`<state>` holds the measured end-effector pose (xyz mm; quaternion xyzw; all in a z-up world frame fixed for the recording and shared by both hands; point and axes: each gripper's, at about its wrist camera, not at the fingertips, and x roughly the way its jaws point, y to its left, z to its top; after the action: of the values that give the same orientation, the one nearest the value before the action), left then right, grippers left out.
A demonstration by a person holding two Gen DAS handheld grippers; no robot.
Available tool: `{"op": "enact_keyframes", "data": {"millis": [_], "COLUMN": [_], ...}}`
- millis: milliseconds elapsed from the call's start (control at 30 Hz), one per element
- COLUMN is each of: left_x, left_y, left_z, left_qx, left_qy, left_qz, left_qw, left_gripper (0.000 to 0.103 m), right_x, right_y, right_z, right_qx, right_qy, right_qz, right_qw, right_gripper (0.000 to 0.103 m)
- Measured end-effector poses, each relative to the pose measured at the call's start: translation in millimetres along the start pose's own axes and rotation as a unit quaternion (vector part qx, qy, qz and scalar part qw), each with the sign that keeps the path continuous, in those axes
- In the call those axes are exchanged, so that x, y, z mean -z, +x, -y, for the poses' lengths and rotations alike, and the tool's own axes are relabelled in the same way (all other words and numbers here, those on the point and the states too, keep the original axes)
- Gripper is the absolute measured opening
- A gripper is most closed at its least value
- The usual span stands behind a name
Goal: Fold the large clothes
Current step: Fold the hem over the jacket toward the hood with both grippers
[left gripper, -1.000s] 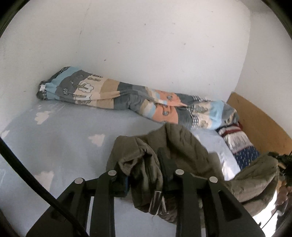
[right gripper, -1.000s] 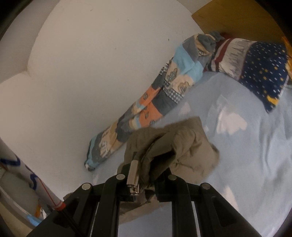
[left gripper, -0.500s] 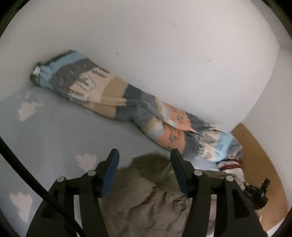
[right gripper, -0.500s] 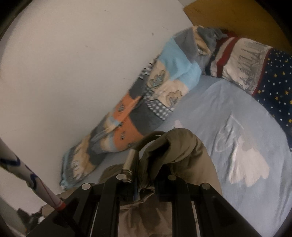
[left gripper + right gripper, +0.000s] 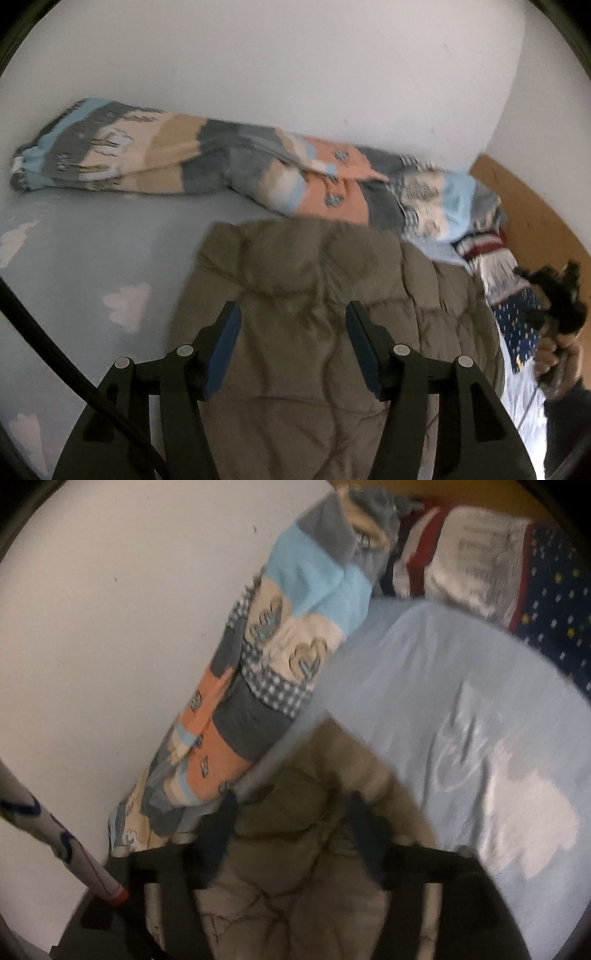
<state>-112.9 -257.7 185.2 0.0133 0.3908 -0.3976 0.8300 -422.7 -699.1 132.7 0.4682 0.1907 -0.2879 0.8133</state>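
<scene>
An olive-green quilted jacket [image 5: 303, 295] lies spread flat on the light blue cloud-print bed sheet [image 5: 92, 258]. My left gripper [image 5: 293, 314] is open and empty just above the jacket's middle. In the right wrist view, which is blurred, the same jacket [image 5: 306, 867] lies under my right gripper [image 5: 291, 805], whose jaws stand apart with nothing between them. The other gripper and the hand that holds it show at the right edge of the left wrist view [image 5: 557, 310].
A rolled patchwork quilt [image 5: 229, 166] lies along the white wall behind the jacket; it also shows in the right wrist view [image 5: 266, 672]. A striped and star-print pillow [image 5: 498, 572] sits at the bed's head by a wooden board [image 5: 535, 214]. A white pole [image 5: 62, 853] stands at the left.
Both grippers have let go of the jacket and opened. The jacket has dropped from a bunched hold to lie spread flat on the sheet.
</scene>
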Motion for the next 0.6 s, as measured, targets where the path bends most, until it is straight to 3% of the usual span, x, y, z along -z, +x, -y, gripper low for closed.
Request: {"op": "enact_keyframes", "data": {"millis": [133, 267, 433, 533, 600], "left_x": [10.0, 18.5, 25.4, 24.6, 24.4], "left_y": [21.4, 46.5, 84.6, 111.9, 128.1], "left_z": [23.6, 48.0, 60.2, 44.9, 36.0], "left_qx": [0.001, -0.016, -0.068, -0.072, -0.069], "left_qy": [0.025, 0.053, 0.09, 0.066, 0.053], "left_qz": [-0.019, -0.034, -0.042, -0.068, -0.085], "left_qw": [0.9995, 0.9979, 0.9928, 0.9929, 0.9926], "left_gripper": [0.058, 0.058, 0.06, 0.067, 0.07], "right_x": [14.8, 50.2, 91.7, 103.4, 107.2], "right_y": [-17.9, -3.9, 46.4, 81.1, 100.4], "right_z": [-20.4, -45.6, -69.5, -72.9, -64.6], "right_qx": [-0.002, 0.002, 0.039, 0.087, 0.096], "right_qy": [-0.084, -0.171, -0.252, -0.278, -0.279], "right_qz": [-0.011, -0.048, -0.09, -0.108, -0.127], "right_qw": [0.996, 0.984, 0.963, 0.951, 0.947], "right_gripper": [0.074, 0.074, 0.074, 0.074, 0.079]}}
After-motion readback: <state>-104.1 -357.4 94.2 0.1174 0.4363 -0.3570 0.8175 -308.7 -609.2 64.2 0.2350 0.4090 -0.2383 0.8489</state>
